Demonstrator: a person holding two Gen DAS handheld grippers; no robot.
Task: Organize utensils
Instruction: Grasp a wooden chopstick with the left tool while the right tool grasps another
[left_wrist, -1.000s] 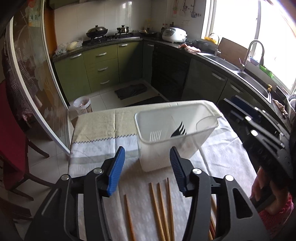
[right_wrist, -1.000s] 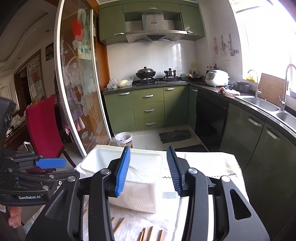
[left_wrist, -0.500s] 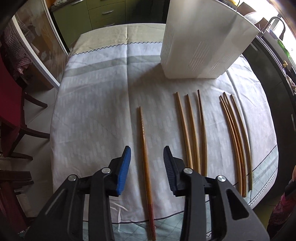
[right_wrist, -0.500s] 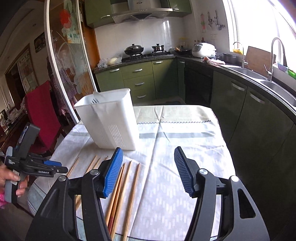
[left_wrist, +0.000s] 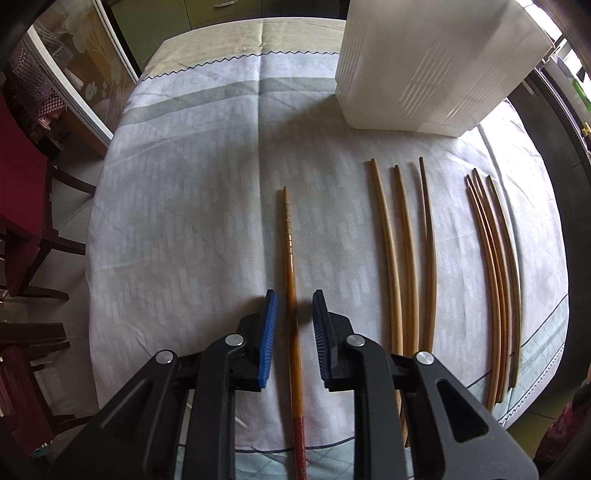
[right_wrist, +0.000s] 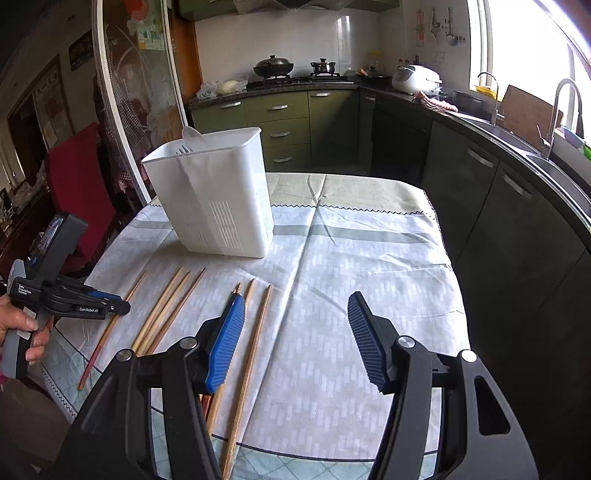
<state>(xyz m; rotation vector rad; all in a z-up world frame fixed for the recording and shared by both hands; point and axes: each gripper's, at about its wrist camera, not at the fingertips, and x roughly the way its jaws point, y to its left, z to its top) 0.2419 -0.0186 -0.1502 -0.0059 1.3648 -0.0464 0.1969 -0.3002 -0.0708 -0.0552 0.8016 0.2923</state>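
A single brown chopstick with a red end (left_wrist: 288, 229) lies lengthwise on the tablecloth. My left gripper (left_wrist: 293, 295) points down over it, a blue pad on either side; the jaws are closing and a thin gap still shows on both sides. To the right lie three lighter chopsticks (left_wrist: 402, 240) and a further bundle (left_wrist: 495, 258). The white plastic utensil holder (left_wrist: 424, 66) stands upright at the far right. In the right wrist view, my right gripper (right_wrist: 295, 301) hangs open above the cloth, its left pad over the bundle (right_wrist: 255, 332), holding nothing. The left gripper (right_wrist: 122, 308) shows at the left, held by a hand.
The table (left_wrist: 184, 203) wears a pale patterned cloth with edges close on the left and near sides. A red chair (left_wrist: 18, 166) stands to its left. Green cabinets (right_wrist: 280, 122) and a dark counter with a sink (right_wrist: 517, 147) run behind and to the right.
My left gripper tipped down from the holder onto the lone chopstick and its jaws narrowed around it. My right gripper swung down toward the right bundle and opened wider.
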